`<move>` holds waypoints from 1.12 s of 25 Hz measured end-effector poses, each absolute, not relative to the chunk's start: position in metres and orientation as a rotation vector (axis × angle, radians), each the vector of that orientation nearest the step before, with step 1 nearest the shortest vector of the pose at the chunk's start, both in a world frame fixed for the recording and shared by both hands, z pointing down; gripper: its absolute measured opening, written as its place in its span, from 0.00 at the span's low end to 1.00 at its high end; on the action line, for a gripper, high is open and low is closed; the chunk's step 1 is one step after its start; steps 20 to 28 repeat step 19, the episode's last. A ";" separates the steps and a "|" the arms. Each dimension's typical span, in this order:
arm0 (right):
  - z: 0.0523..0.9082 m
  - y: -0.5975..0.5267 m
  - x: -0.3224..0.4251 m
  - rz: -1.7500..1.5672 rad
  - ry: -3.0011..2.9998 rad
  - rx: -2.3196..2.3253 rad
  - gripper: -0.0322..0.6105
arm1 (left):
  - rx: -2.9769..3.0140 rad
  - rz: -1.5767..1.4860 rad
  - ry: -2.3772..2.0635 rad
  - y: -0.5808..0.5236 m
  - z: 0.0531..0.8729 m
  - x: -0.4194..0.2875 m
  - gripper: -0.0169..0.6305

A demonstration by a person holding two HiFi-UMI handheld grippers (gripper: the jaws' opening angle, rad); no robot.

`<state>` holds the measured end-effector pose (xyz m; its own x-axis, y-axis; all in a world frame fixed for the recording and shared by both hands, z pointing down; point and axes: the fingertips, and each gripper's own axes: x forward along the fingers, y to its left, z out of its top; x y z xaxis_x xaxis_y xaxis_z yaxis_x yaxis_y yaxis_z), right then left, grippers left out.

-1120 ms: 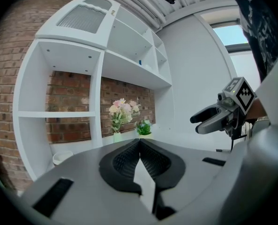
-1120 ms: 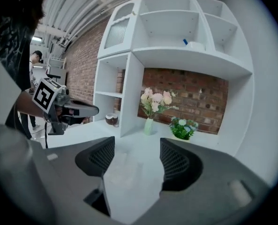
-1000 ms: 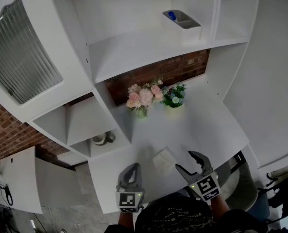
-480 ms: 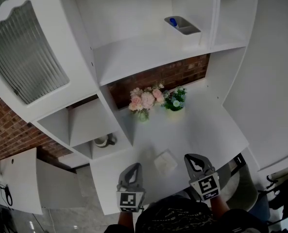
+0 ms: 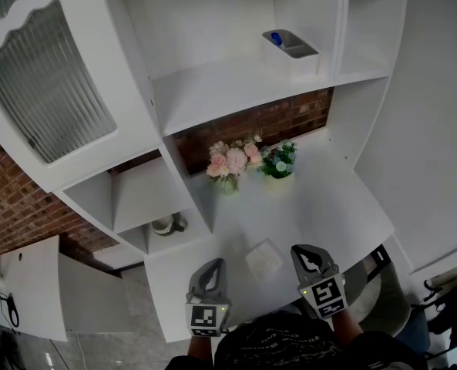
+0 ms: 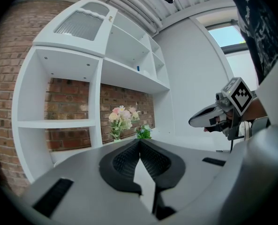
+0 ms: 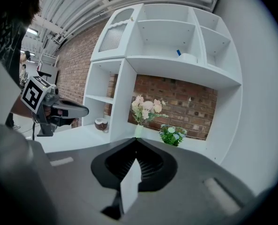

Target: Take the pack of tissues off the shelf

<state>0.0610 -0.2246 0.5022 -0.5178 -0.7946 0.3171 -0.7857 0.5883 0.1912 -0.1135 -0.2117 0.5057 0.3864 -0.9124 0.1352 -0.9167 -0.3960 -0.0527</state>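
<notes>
A small white pack of tissues [image 5: 263,260] lies flat on the white desk [image 5: 320,199], near its front edge and between my two grippers. My left gripper [image 5: 212,264] hovers just to the left of it, jaws together and empty. Just right of the pack, my right gripper [image 5: 305,250] is also shut with nothing in it. In the left gripper view the closed jaws [image 6: 139,141] point at the shelf unit, and the right gripper [image 6: 192,122] shows at the right. The right gripper view shows its own closed jaws [image 7: 136,139] and the left gripper [image 7: 85,110]; the pack is hidden in both.
A tall white shelf unit [image 5: 213,83] stands behind the desk against a brick wall. A white box [image 5: 290,50] with a blue item sits on the upper shelf. A pink bouquet [image 5: 232,160] and a small green plant [image 5: 278,160] stand at the desk's back. A cup [image 5: 165,223] sits in the lower left cubby.
The right gripper's jaws were open beside the pack and have closed, empty. The pack stays on the desk. The left gripper has barely moved.
</notes>
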 end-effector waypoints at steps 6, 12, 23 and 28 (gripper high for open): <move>0.506 -0.225 0.061 -0.068 -2.403 1.275 0.05 | 2.590 0.224 -1.715 -0.211 0.508 -0.117 0.04; 0.511 -0.228 0.060 -0.085 -2.361 1.274 0.06 | 2.571 0.240 -1.718 -0.212 0.512 -0.119 0.04; 0.523 -0.224 0.052 -0.097 -2.351 1.228 0.06 | 2.575 0.267 -1.707 -0.207 0.523 -0.119 0.04; 0.523 -0.224 0.052 -0.097 -2.351 1.228 0.06 | 2.575 0.267 -1.707 -0.207 0.523 -0.119 0.04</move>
